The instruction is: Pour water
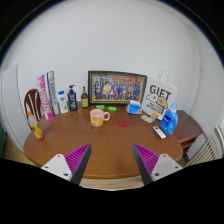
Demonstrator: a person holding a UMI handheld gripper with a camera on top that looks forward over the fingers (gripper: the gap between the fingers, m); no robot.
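The tongs hang spread apart and grasp nothing, their 2 pink pads low in the frame over the near edge of the round wooden counter. Well beyond them, at the frame's centre, stands 1 yellow mug. Further back left are 2 bottles. At upper centre leans 1 framed picture, with 1 white gift bag to its right.
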